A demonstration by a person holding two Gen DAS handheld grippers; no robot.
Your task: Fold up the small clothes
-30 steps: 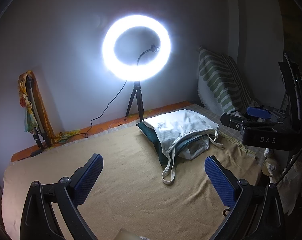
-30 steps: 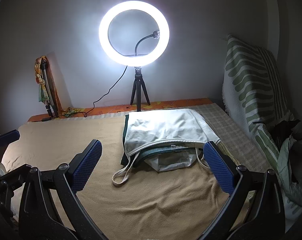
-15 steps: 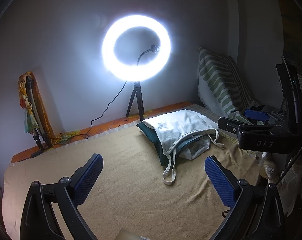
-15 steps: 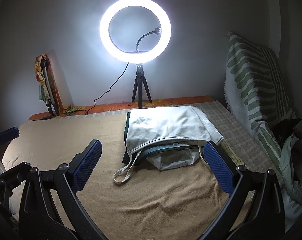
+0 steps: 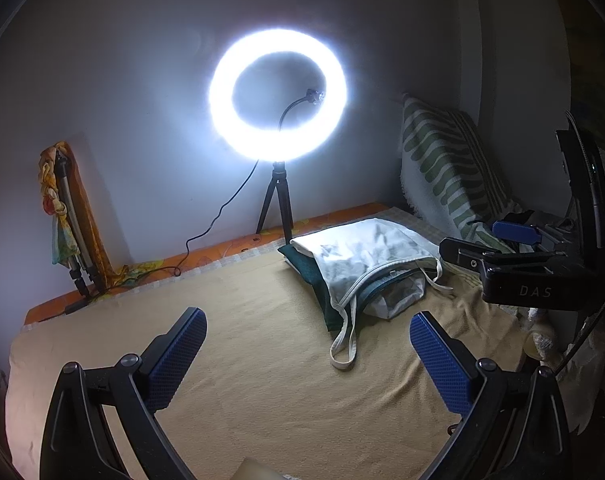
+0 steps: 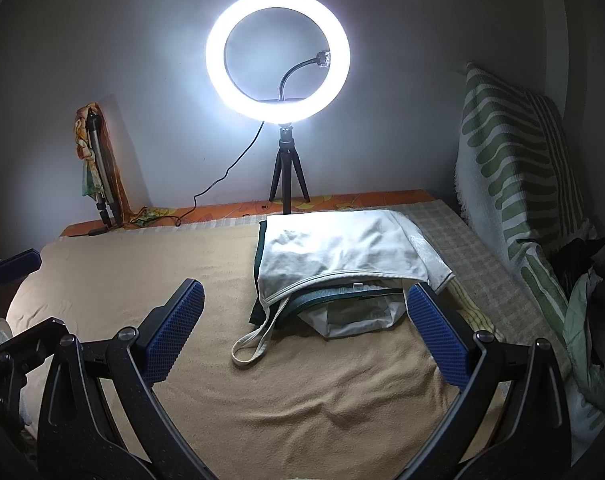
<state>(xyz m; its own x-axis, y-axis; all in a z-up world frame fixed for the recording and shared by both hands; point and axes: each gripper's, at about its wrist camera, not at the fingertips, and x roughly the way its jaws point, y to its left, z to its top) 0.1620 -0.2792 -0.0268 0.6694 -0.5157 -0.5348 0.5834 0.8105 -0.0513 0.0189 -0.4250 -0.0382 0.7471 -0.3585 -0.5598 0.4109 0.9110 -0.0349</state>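
The right gripper (image 6: 304, 320), jaws spread and empty like the left gripper (image 5: 306, 344), has edged closer to the stacked white strappy garment (image 6: 334, 256) just ahead, likely beginning a pickup.

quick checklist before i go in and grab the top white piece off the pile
1. Left gripper open and holding nothing: ok.
2. Right gripper open and holding nothing: ok.
3. White top uppermost on the pile of clothes, nothing lying on it: ok.
4. Its loose strap trails onto the tan blanket, clear of both grippers: ok.
5. Strap free of the dark green garment beneath: cannot tell.
6. Bare blanket in front of the pile to fold on: ok.
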